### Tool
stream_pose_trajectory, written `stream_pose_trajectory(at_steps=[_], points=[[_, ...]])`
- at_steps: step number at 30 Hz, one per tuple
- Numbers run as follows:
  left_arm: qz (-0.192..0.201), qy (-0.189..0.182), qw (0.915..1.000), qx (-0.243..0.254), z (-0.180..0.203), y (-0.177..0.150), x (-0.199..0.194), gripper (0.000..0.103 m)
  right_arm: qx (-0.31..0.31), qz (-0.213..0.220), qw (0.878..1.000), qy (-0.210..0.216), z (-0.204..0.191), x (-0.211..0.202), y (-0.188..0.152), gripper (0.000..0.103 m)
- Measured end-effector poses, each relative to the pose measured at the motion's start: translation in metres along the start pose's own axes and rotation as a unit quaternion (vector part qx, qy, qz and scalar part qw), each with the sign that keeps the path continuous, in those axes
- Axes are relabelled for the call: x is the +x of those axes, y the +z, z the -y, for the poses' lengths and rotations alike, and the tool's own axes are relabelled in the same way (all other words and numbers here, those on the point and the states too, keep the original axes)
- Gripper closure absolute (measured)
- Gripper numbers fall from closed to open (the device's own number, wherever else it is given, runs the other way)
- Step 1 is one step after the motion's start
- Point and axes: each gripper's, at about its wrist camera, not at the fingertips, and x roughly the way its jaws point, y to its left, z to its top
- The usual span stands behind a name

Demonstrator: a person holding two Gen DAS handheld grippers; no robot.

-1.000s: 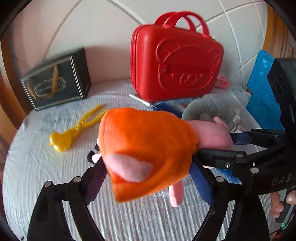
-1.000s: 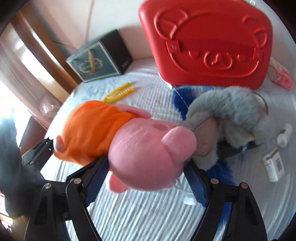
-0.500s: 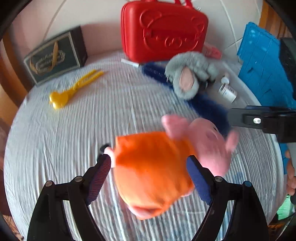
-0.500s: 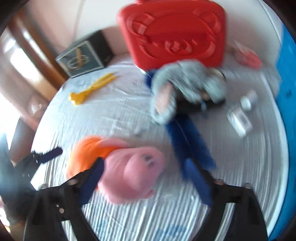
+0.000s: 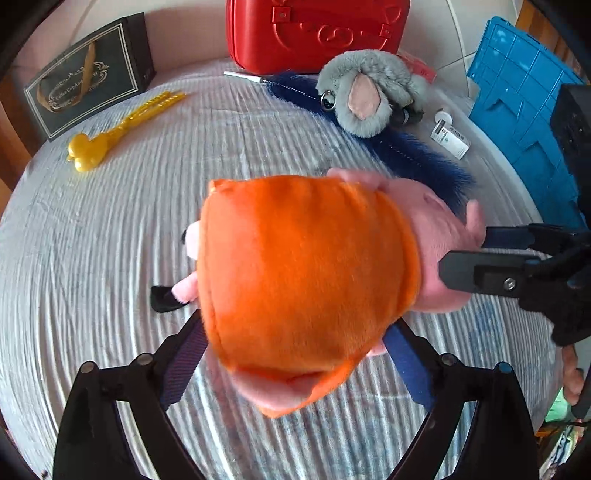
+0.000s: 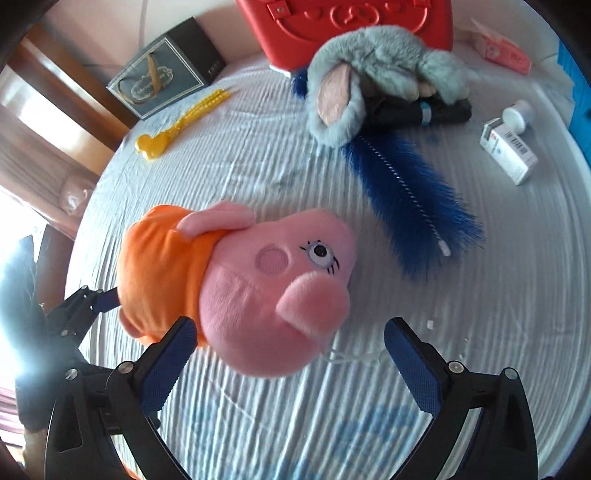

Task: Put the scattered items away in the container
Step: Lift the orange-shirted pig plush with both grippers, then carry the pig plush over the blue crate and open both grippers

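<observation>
Currently both grippers point steeply down over a white ribbed bed cover (image 5: 110, 236), with the pig plush (image 5: 310, 280) between them. Left gripper (image 5: 295, 354): fingers (image 5: 184, 360) spreading, orange dress bulging between the pads; whether they touch the fabric, cannot tell. Right gripper (image 6: 284, 354): fingers (image 6: 413, 363) spreading wide, the near one beside the pink head (image 6: 273, 295), the far one well clear with bare cover in the gap. No pinch visible on that side.

Handling, by judgement: stuffed, light, soft, will squash and sag rather than slip. Nothing fragile. Best hold is across the orange body or the neck, where the bulk fills the pads; ears and limbs are floppy and poor holds.

Beyond the fingertips: blue duster (image 6: 410, 199), then grey rabbit plush (image 6: 369, 74), with a white box (image 6: 509, 155) and small bottle (image 6: 519, 114) off toward the right fingers. Yellow tongs (image 5: 110, 136) and dark gift bag (image 5: 92, 74) lie off toward the left fingers. Red case (image 5: 317, 33) stands closed at the far edge. Blue crate (image 5: 528, 122) sits past the right gripper, likely the container.

Open room is widest beneath and left of the fingers; the bed's rounded edge lies near on the crate side.
</observation>
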Motion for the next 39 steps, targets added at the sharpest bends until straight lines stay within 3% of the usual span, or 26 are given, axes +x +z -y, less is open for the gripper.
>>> stream_pose_trajectory(at_steps=[7,9,11,14,31,39], points=[[0.012,-0.019,0.9997,0.004,-0.005,0.020,0.014,0.008,-0.004,0.007,1.000,0.025,0.000,0.026,0.018,0.000],[0.028,-0.023,0.9993,0.007,-0.006,0.023,0.011,0.013,-0.005,0.010,0.999,0.039,-0.001,0.026,0.025,0.011],[0.035,-0.027,0.9990,0.005,-0.006,0.025,0.006,0.019,-0.009,0.014,0.999,0.037,-0.003,0.022,0.030,0.014],[0.052,-0.021,0.9984,0.008,-0.001,0.025,-0.009,0.019,-0.018,0.024,0.999,0.038,-0.007,0.010,0.028,0.015],[0.190,0.044,0.9807,0.020,0.081,0.020,-0.157,0.019,-0.119,0.158,0.979,0.051,-0.041,-0.156,-0.012,0.015],[0.248,0.030,0.9669,0.051,0.117,0.007,-0.215,0.019,-0.140,0.219,0.965,0.024,-0.053,-0.232,-0.046,0.015]])
